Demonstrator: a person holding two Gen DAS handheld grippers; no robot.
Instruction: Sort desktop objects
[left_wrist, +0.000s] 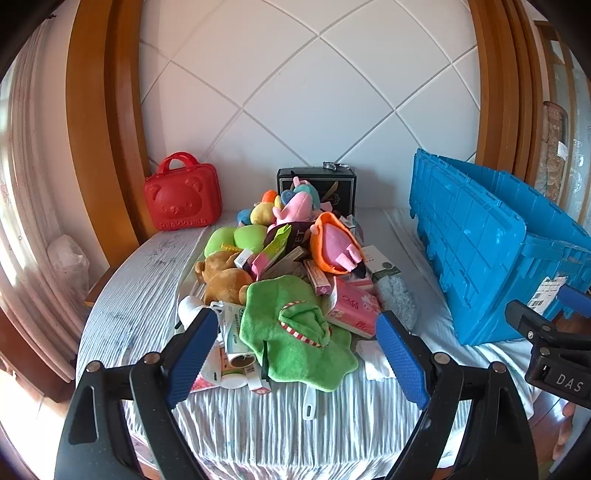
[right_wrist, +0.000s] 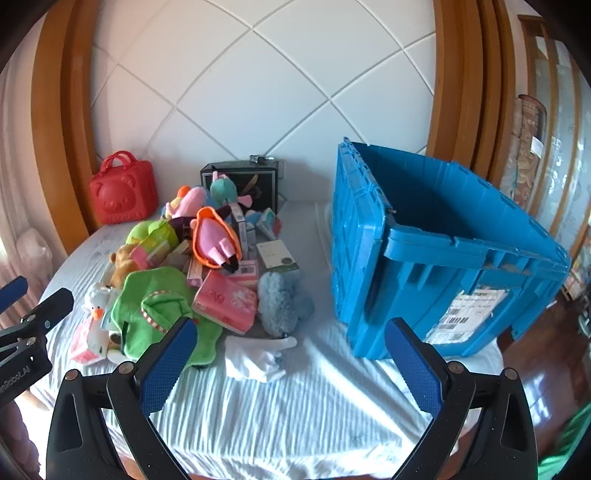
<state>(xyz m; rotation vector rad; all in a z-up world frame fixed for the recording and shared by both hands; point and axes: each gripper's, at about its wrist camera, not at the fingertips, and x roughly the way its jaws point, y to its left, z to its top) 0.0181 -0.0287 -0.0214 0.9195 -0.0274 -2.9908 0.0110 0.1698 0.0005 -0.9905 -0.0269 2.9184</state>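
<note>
A: The pile (left_wrist: 291, 273) of toys, cartons and cloths sits mid-table on the white cloth (right_wrist: 295, 406), with the blue crate (right_wrist: 436, 251) just to its right, open and apparently empty.

B: And the tools?

A: The left gripper (left_wrist: 295, 347) hangs over the green cloth (left_wrist: 295, 332), fingers spread wide, nothing between them. The right gripper (right_wrist: 291, 365) is equally wide and empty, nearer the crate.

B: Best first move?

A: Probably lifting that top cloth by a bunched fold, so the tissue pack (left_wrist: 352, 308) beneath isn't dragged.

B: Any writing?

A: "Rilakkuma" on the red bear case (left_wrist: 183, 197); the crate's shipping label (right_wrist: 467, 314) is too small to read.
</note>
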